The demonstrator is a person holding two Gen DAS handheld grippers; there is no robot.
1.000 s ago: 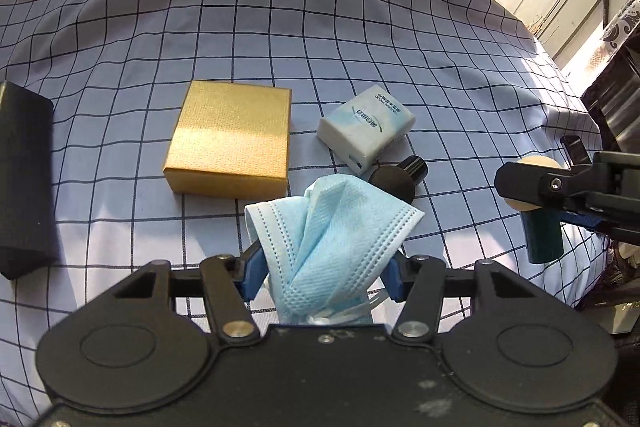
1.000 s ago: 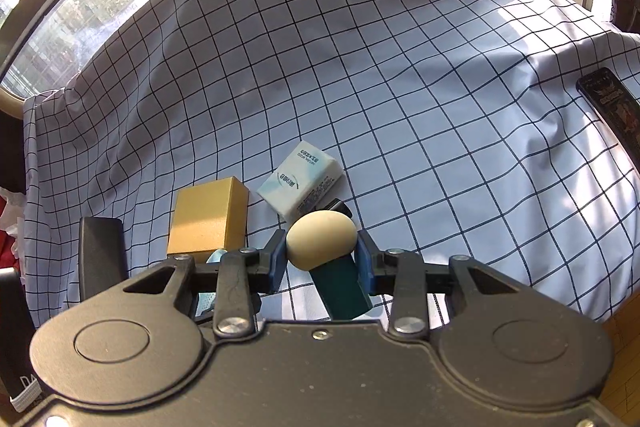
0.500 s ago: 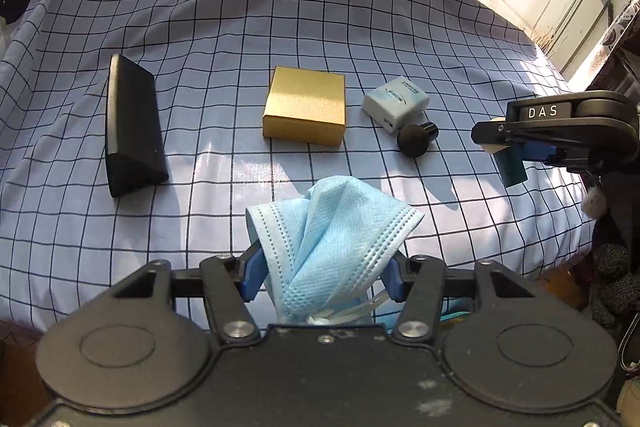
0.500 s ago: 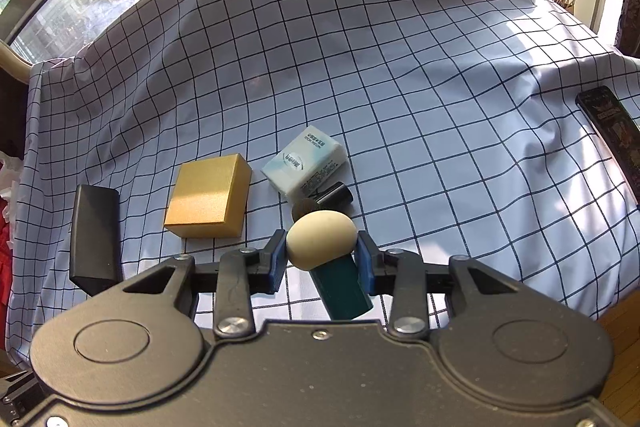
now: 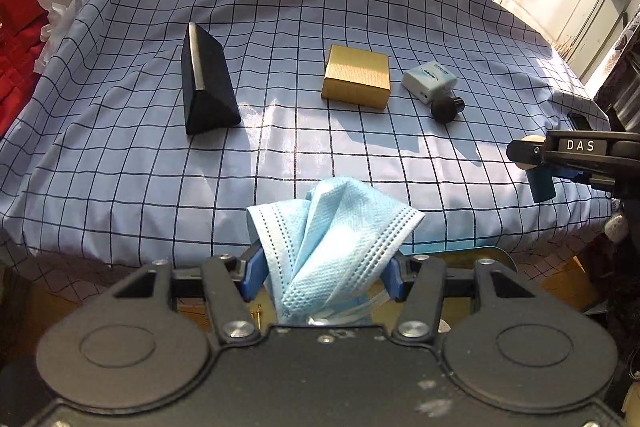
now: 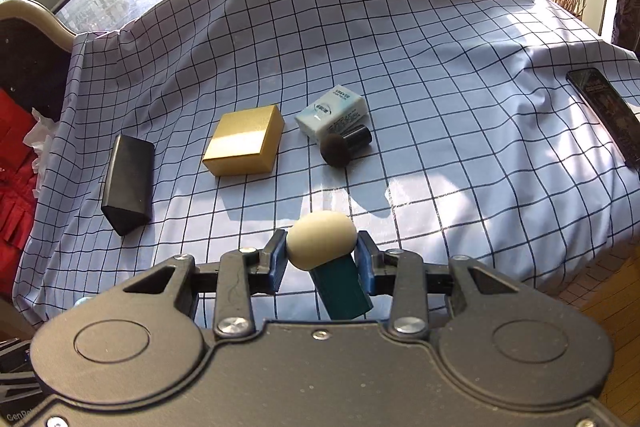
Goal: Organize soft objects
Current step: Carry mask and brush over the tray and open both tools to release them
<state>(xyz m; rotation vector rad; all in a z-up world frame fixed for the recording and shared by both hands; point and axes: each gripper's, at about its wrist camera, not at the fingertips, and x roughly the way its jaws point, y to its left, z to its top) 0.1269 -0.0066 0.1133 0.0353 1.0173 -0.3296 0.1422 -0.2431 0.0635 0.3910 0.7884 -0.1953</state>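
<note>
Left wrist, face mask (image 5: pixel 332 235): I judge it feather-light and floppy; my left tongs (image 5: pixel 325 277) have it bunched at the middle, the folds fanning up and out.
Left wrist, left tongs: part closed, blue pads pressing the bunch from both sides, held above the near edge of the worktop (image 5: pixel 280 155).
Left wrist, right tongs (image 5: pixel 538 163): side-on at the right, beige ball and teal stub showing.
Right wrist, sponge puff (image 6: pixel 322 245): beige squashy head on a stiff teal handle (image 6: pixel 344 287); I reckon the head gives under pressure.
Right wrist, right tongs (image 6: pixel 322 259): about half closed, pads squeezing the head, over the worktop's near part.
Right wrist, loose: black brush (image 6: pixel 344 145) lies touching the tissue pack (image 6: pixel 332 109).
</note>
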